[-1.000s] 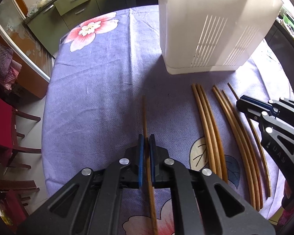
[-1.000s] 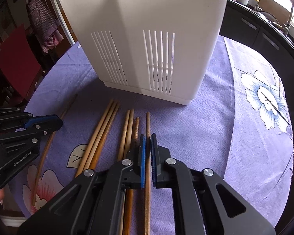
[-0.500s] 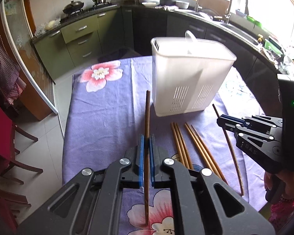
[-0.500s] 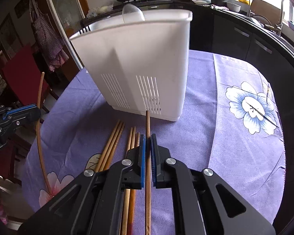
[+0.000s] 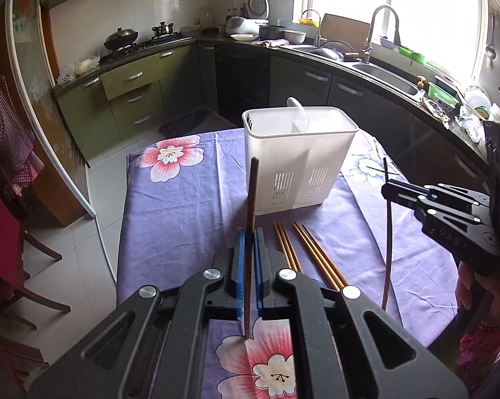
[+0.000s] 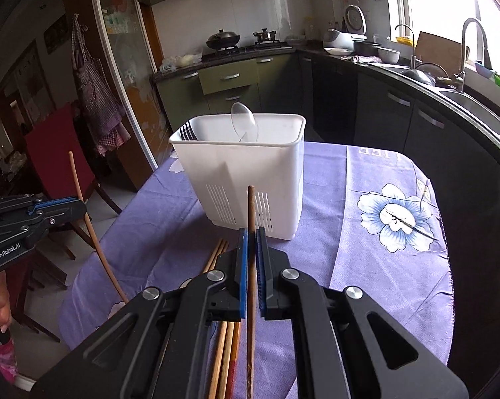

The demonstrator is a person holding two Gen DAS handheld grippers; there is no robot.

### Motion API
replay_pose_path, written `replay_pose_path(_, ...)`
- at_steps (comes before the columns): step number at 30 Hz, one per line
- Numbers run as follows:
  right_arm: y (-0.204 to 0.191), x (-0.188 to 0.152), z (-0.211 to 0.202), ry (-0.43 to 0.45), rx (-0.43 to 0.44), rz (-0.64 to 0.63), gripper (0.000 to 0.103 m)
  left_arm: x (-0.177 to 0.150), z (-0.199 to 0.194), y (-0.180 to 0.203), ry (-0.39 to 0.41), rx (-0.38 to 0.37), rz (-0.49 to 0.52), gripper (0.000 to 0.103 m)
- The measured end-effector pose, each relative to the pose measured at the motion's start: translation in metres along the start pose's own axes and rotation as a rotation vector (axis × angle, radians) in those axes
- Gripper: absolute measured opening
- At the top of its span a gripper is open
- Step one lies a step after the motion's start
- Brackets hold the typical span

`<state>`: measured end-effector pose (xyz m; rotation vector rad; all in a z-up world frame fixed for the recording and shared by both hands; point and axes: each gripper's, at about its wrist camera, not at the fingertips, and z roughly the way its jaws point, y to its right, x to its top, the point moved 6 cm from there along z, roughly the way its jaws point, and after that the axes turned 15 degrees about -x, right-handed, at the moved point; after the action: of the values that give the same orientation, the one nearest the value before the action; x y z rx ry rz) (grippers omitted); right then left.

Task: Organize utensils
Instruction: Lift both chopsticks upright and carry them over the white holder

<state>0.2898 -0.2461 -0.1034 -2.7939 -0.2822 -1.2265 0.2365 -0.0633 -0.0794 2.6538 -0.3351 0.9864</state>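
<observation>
My left gripper [image 5: 249, 232] is shut on a wooden chopstick [image 5: 250, 206], held clear of the purple floral tablecloth [image 5: 170, 226]. My right gripper [image 6: 251, 232] is shut on another chopstick [image 6: 250, 212], also lifted. Each gripper appears in the other's view: the right one [image 5: 388, 188] with its chopstick [image 5: 389, 232] hanging down, the left one [image 6: 80, 204] with its chopstick [image 6: 83, 212]. Ahead stands a white slotted utensil holder [image 5: 299, 163], seen too in the right wrist view [image 6: 246, 173], with a clear spoon [image 6: 245, 126] and fork tines [image 6: 187, 131] inside. Several chopsticks [image 5: 308, 254] lie on the cloth before it.
A red chair [image 6: 58, 153] stands off the table's left side. Kitchen counters with a sink [image 5: 383, 73] and a stove [image 5: 133, 43] run behind. The table edge [image 5: 121, 232] drops to a tiled floor. A person's hand [image 5: 476, 286] holds the right gripper.
Both grippers have risen from the cloth, each carrying its chopstick, and tilted up so that the whole holder and the kitchen behind come into view.
</observation>
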Motion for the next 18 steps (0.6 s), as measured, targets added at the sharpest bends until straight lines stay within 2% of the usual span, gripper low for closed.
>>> replay_pose_path(6,0.009,0.002,-0.031,0.079,-0.009,0.022,0.006,-0.004,-0.007,0.007,0.006,-0.011,0.018,0.005)
replay_pose_path(18,0.013,-0.005,-0.074,0.136,-0.025,0.011,0.006,-0.003,-0.013,0.014,0.015,-0.017,0.04,0.005)
